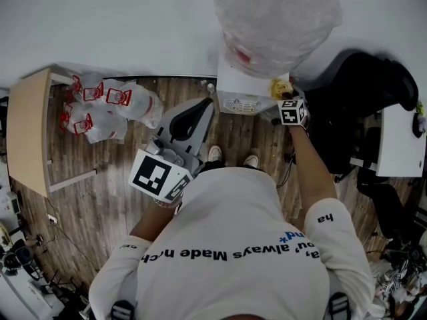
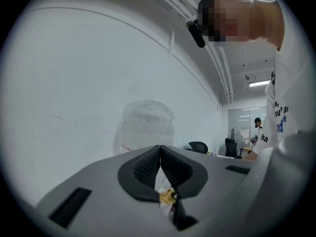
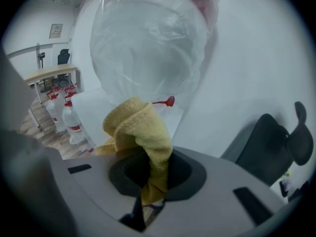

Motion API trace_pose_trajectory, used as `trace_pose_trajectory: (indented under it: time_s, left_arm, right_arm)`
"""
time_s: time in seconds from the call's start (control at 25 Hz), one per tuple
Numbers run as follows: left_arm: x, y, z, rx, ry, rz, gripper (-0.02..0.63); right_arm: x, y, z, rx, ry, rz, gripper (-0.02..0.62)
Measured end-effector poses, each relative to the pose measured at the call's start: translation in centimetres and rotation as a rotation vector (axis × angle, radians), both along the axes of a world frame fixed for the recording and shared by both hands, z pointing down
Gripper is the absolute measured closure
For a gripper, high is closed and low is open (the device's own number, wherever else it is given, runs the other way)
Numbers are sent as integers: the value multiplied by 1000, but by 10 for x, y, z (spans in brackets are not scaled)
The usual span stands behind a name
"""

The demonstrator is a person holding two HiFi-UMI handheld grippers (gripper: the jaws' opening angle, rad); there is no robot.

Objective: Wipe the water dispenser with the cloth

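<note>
The white water dispenser [image 1: 245,89] stands against the wall, its big bottle [image 1: 273,19] wrapped in clear plastic. My right gripper [image 1: 285,93] is shut on the yellow cloth [image 1: 281,86] and holds it at the dispenser's top right corner. In the right gripper view the cloth [image 3: 140,127] bunches up out of the jaws in front of the bottle [image 3: 148,43] and the dispenser [image 3: 98,112]. My left gripper [image 1: 200,107] hangs lower left of the dispenser, shut and empty. In the left gripper view its pads [image 2: 148,169] meet, with the wrapped bottle [image 2: 146,125] beyond.
Several small water bottles with red labels [image 1: 100,105] lie on the wooden floor beside a beige table [image 1: 30,129] at left. A black office chair [image 1: 360,105] stands right of the dispenser, close to my right arm. A white desk [image 1: 400,142] is at far right.
</note>
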State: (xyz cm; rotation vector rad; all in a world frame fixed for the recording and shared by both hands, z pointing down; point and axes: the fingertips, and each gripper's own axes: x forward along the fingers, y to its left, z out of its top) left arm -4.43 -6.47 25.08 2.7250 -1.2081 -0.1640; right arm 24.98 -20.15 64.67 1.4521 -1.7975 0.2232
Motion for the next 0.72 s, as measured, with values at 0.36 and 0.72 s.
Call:
trace_pose_trajectory:
  time_s: [0.36, 0.72]
  left_arm:
    - [0, 0, 0, 2, 3, 7, 586]
    - [-3, 0, -1, 2, 5, 2, 586]
  right_arm:
    - [-1, 10, 0, 9, -4, 20, 549]
    - [0, 18, 0, 25, -16, 43, 549]
